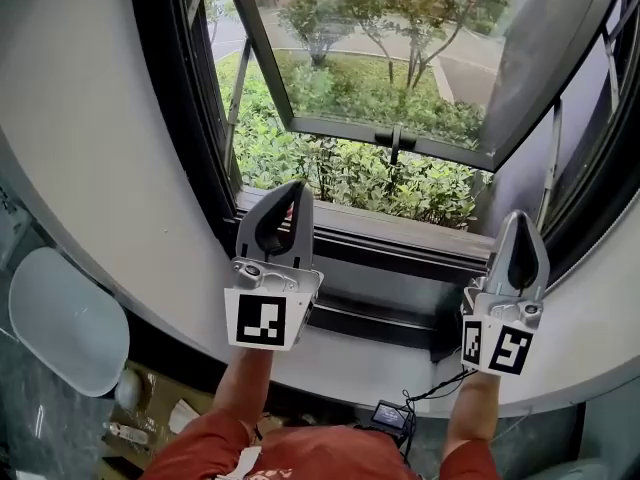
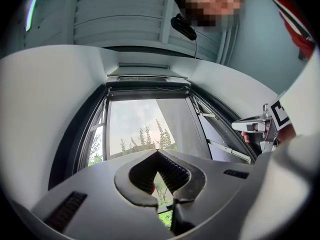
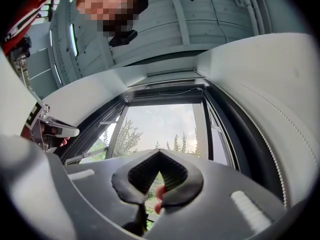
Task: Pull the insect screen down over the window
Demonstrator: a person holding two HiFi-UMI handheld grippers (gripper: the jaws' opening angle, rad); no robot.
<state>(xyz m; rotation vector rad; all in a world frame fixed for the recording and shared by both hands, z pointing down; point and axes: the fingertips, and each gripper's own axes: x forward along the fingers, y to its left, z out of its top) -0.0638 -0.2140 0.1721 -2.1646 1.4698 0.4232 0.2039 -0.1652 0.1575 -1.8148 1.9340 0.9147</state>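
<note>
Ok so both hands are parked low, just inside the window sill [image 1: 400, 230]. I've got the left gripper [image 1: 291, 190] and right gripper [image 1: 521, 218] tipped so they point up the frame. That's on purpose. The insect screen [image 2: 148, 90] isn't down at all; it looks to be rolled away behind the dark bar across the very top of the opening, so up is where I need to be looking.

The fingers on both sides are pressed together tip to tip with nothing between them. No point spreading them until there's something to take.

The glass sash [image 1: 400, 58] is swung outward, with bushes [image 1: 300, 158] showing below it, so the opening is uncovered.

My guess for the next bit: raise both hands well up, spread the fingers, and take the bottom bar evenly on the left and right so it doesn't come down crooked.
</note>
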